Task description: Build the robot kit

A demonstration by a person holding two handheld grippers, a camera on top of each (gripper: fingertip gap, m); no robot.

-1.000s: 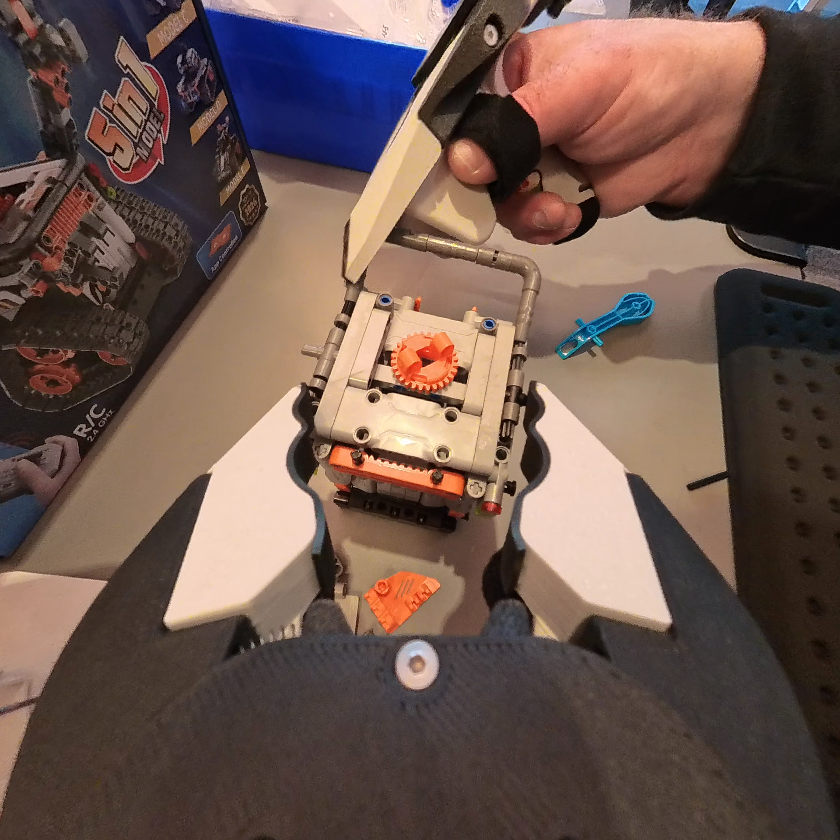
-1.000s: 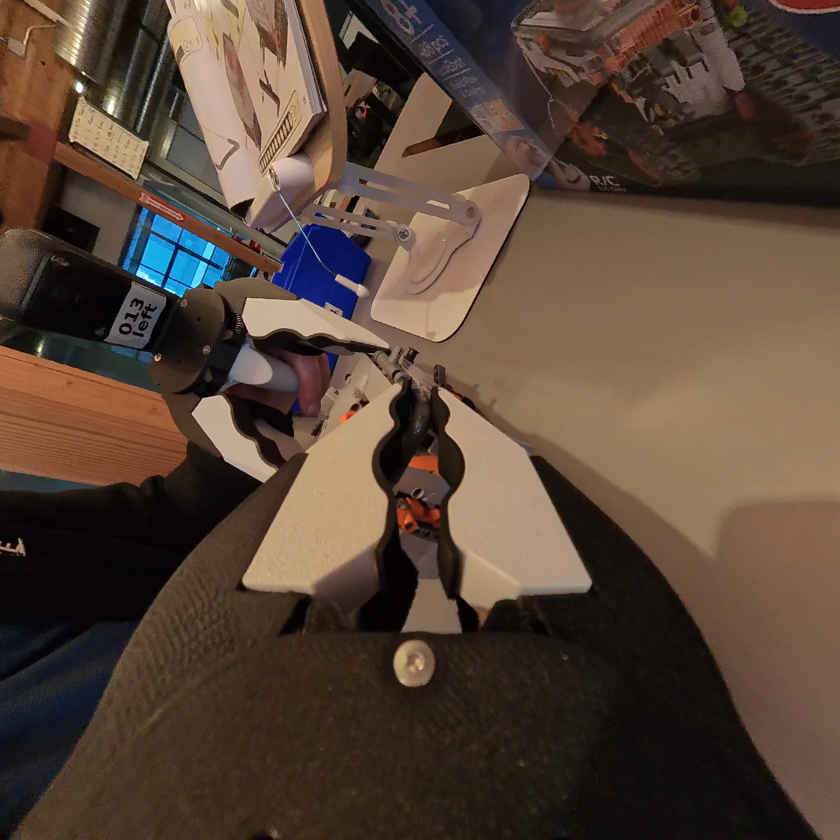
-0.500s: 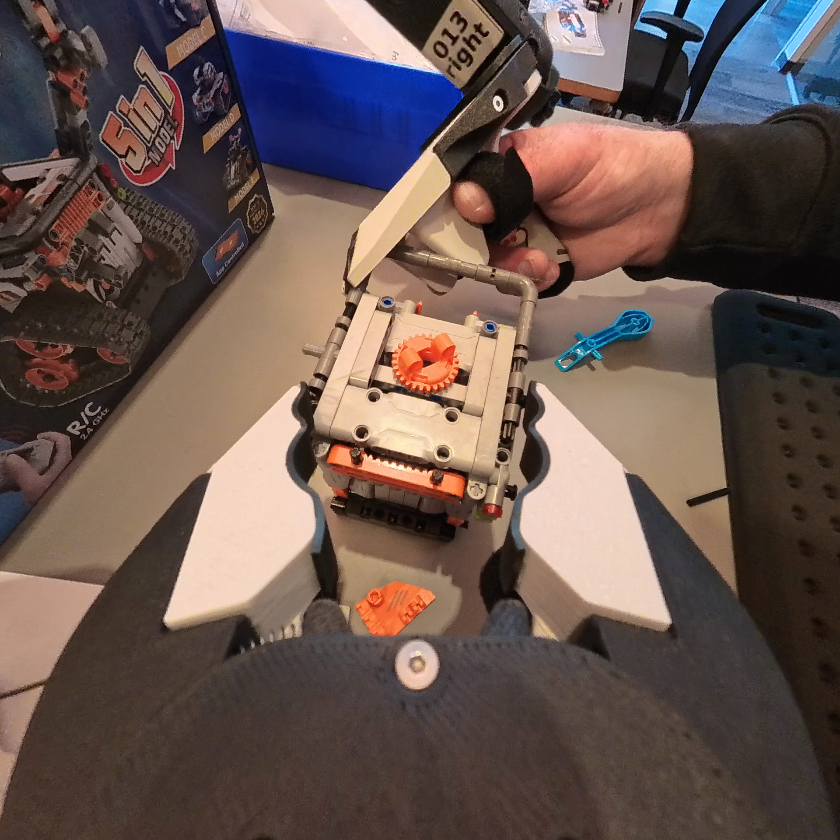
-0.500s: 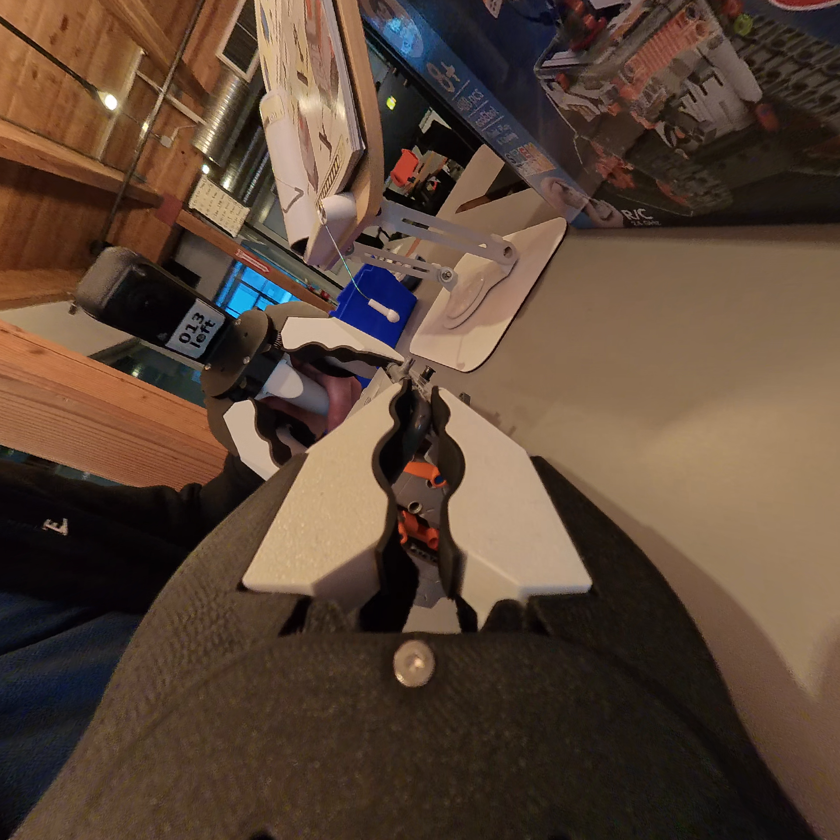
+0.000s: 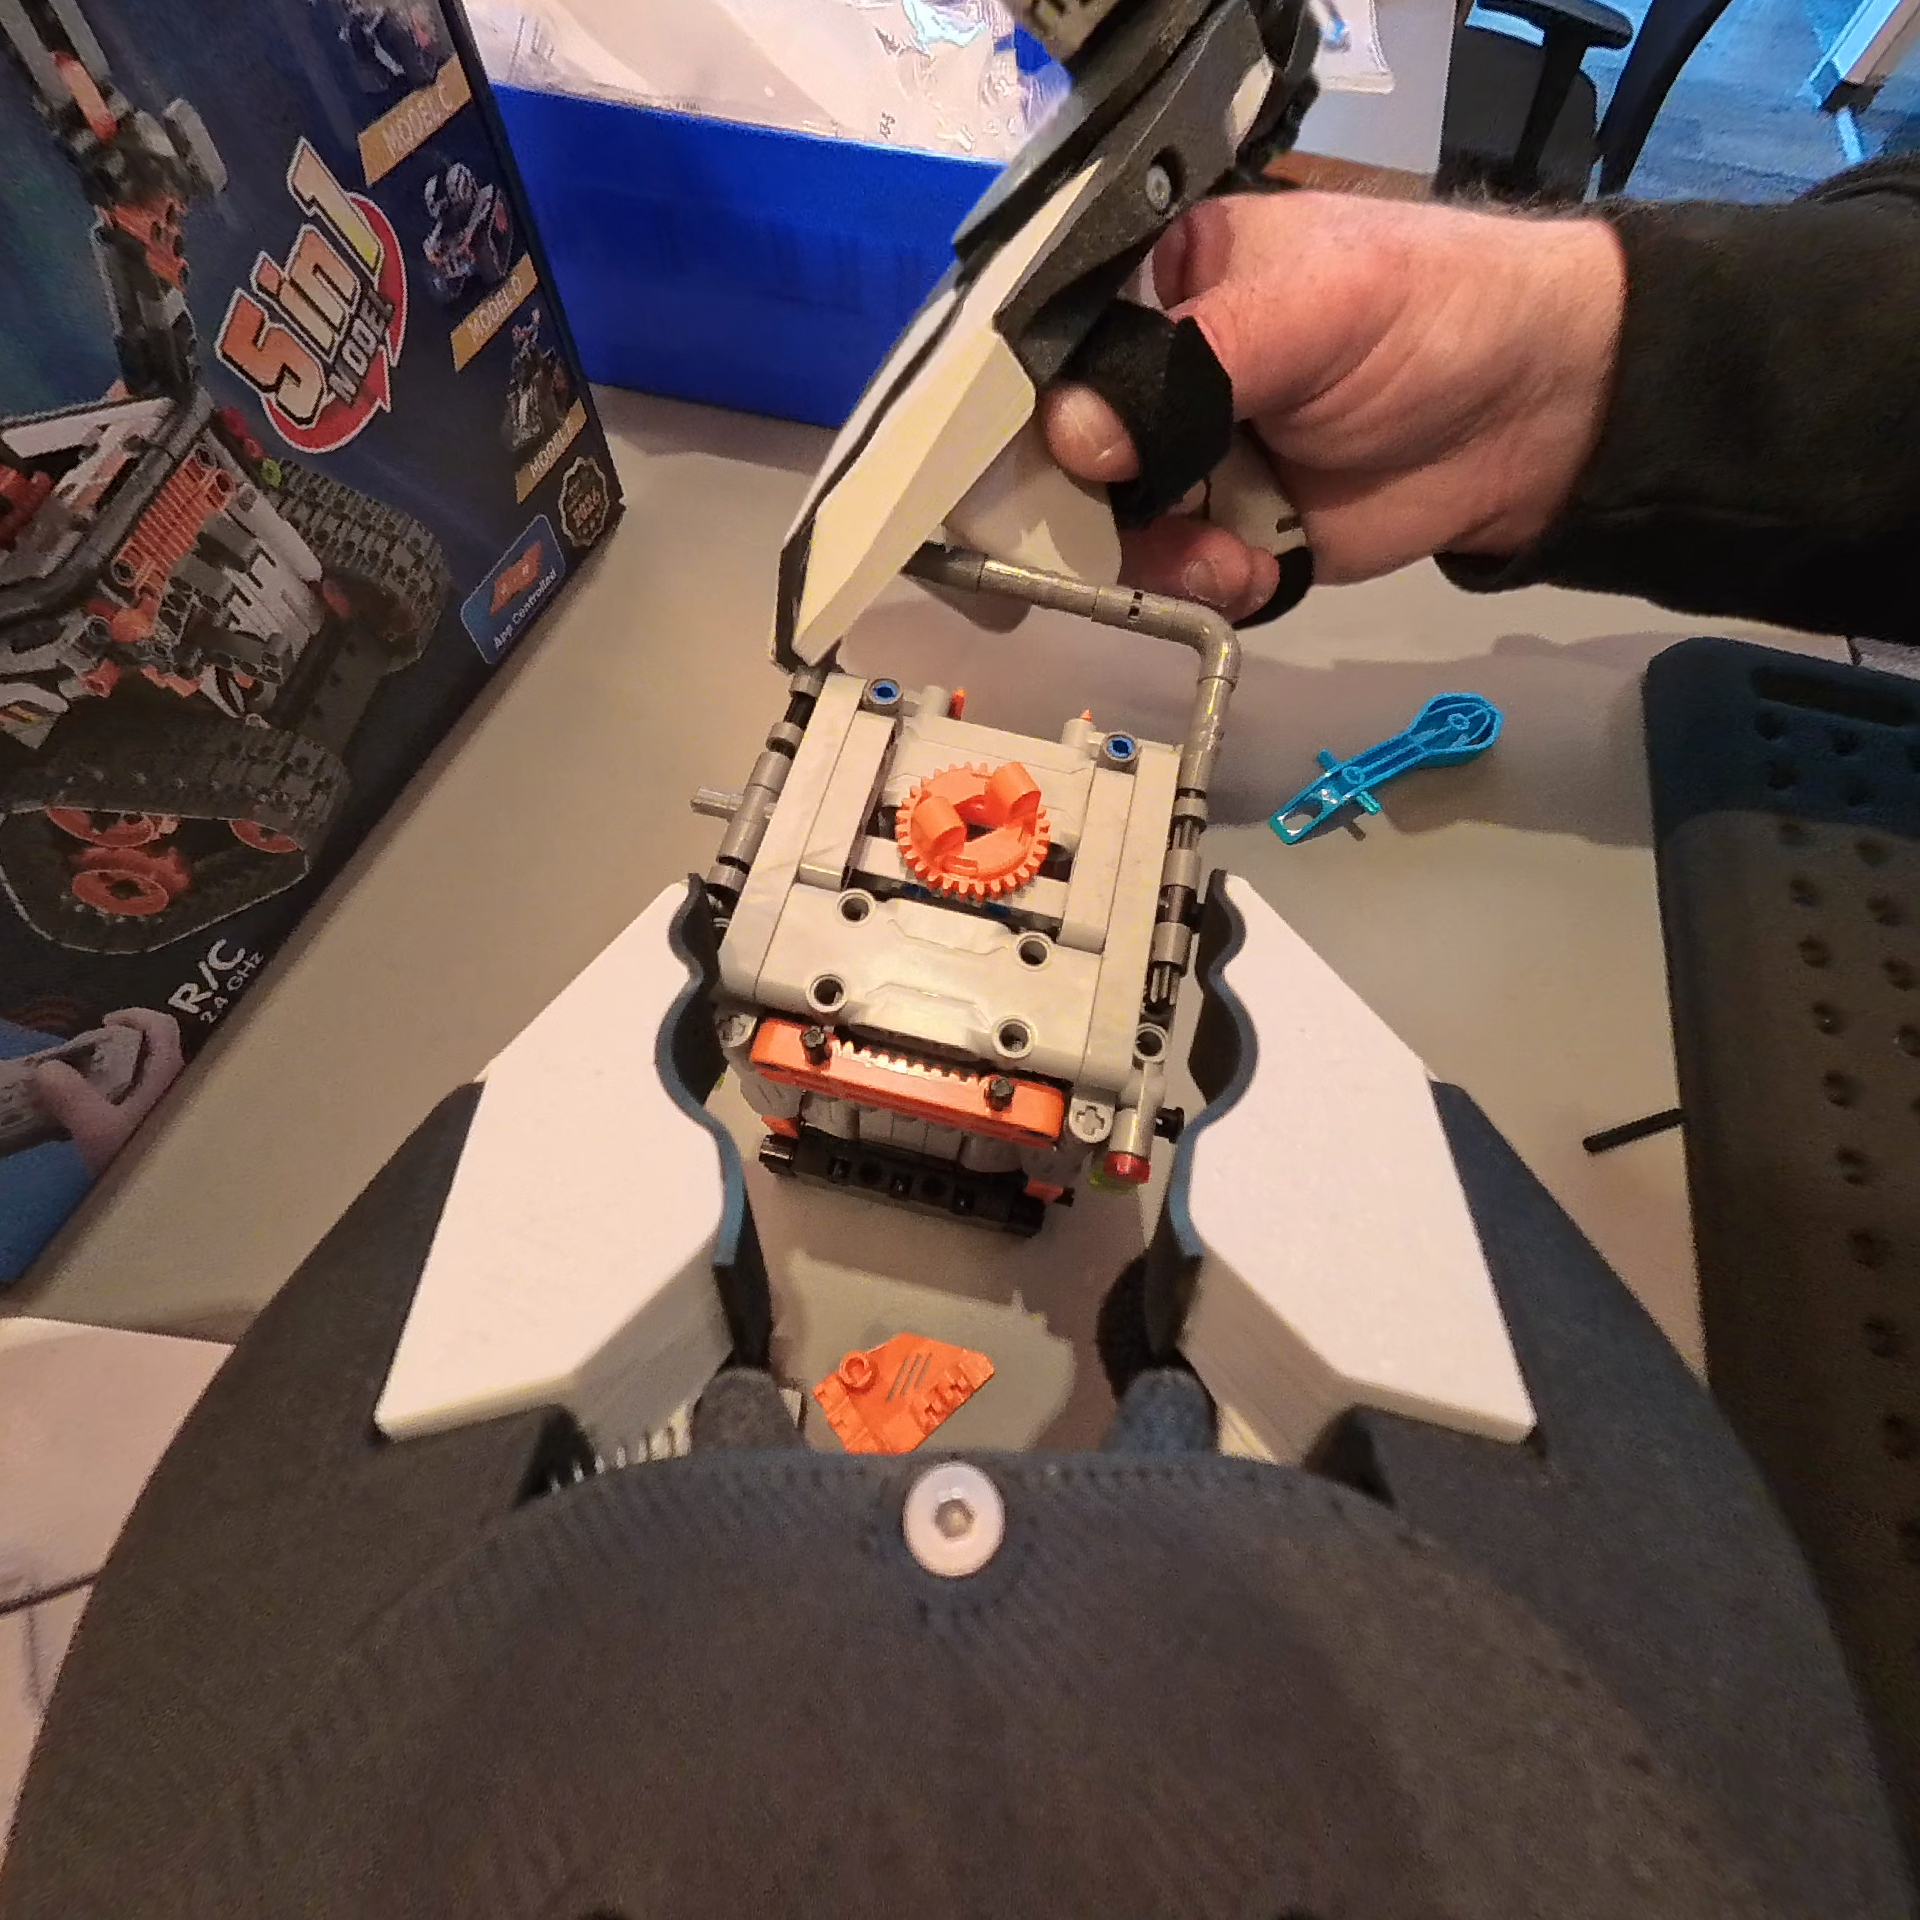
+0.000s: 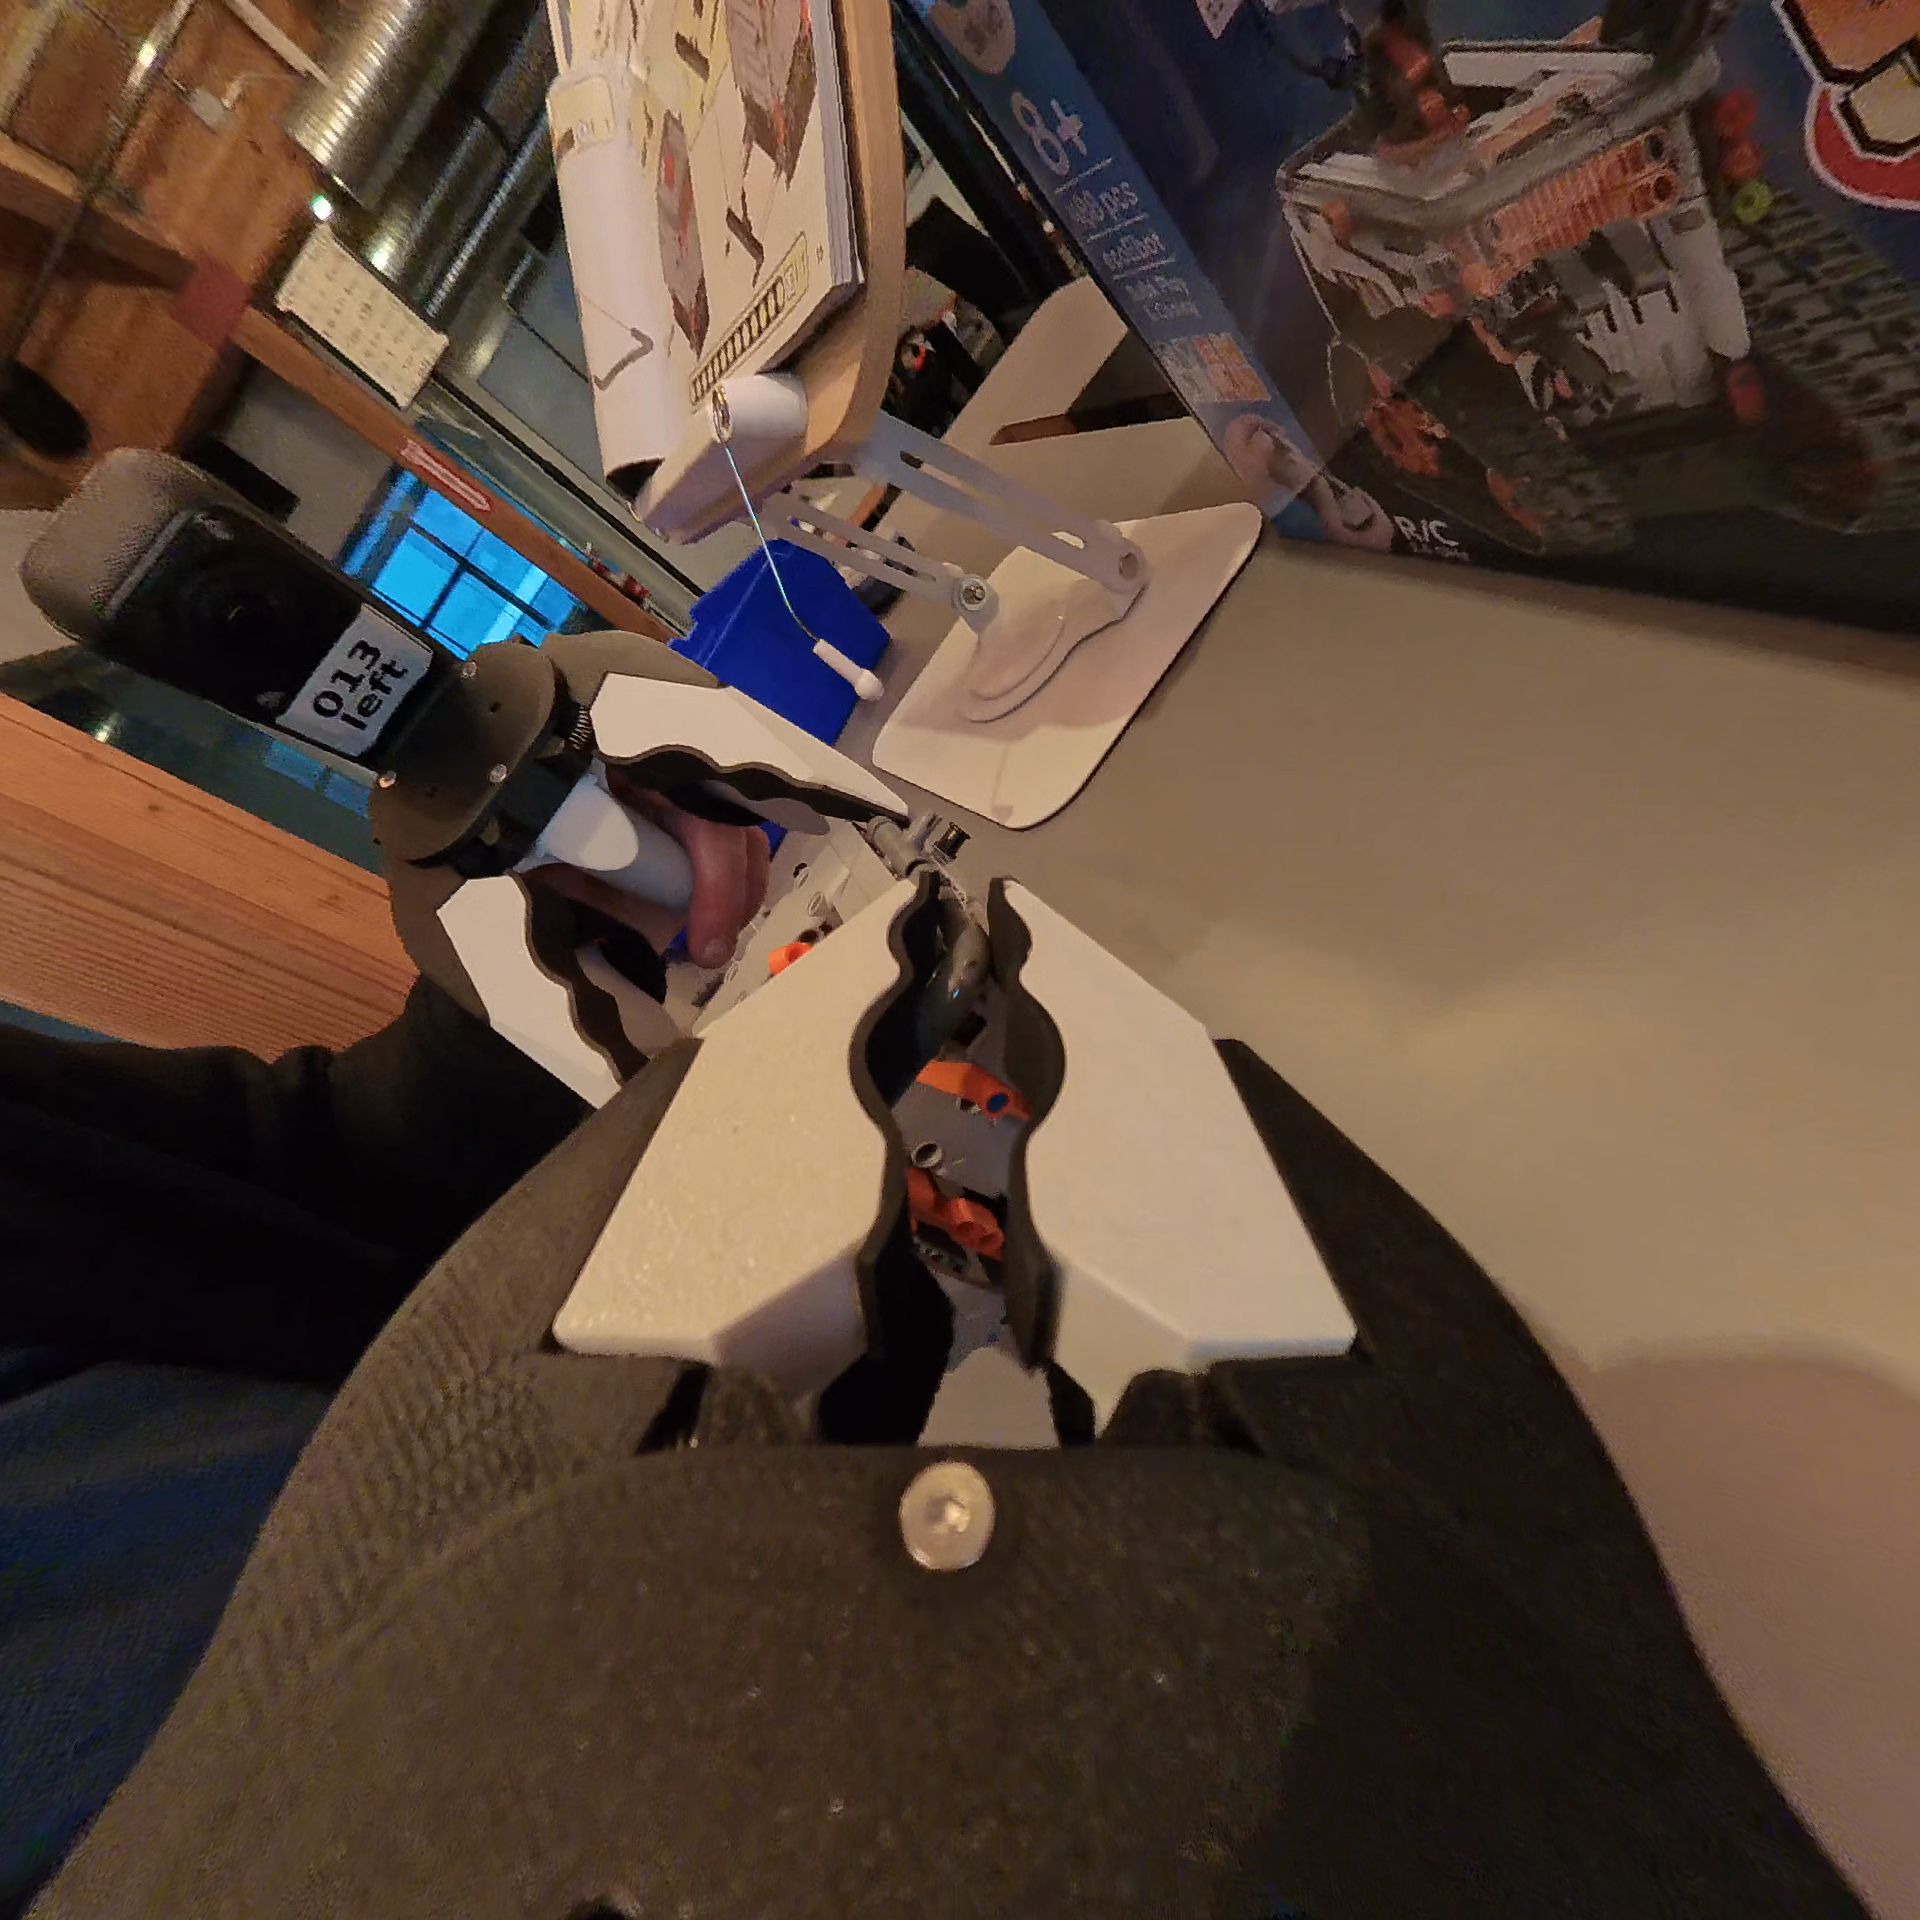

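My left gripper (image 5: 956, 904) is shut on a grey brick model (image 5: 935, 977), one white finger on each side. The model has an orange gear (image 5: 971, 821) on top and an orange plate on its near face. A bent grey bar (image 5: 1132, 613) arches over its far edge. My right gripper (image 5: 810, 623), held by a hand (image 5: 1382, 384), comes down from above and is shut on that bar's left end. In the right wrist view the right gripper (image 6: 951, 914) pinches the bar (image 6: 961, 961), and one left finger (image 6: 727, 743) shows behind it.
On the grey table (image 5: 499, 862) a loose orange piece (image 5: 899, 1392) lies under my left gripper. A blue plastic tool (image 5: 1392, 753) and a black pin (image 5: 1631, 1127) lie right. A toy box (image 5: 208, 520) stands left, a blue bin (image 5: 727, 239) behind, a dark perforated pad (image 5: 1787, 935) right, a booklet stand (image 6: 1049, 644) beyond. Across from one pair of fingers to the other is roughly 6 centimetres.
The right gripper and hand have shifted and tilted a little while staying shut on the bar. The model stays held in the left gripper.
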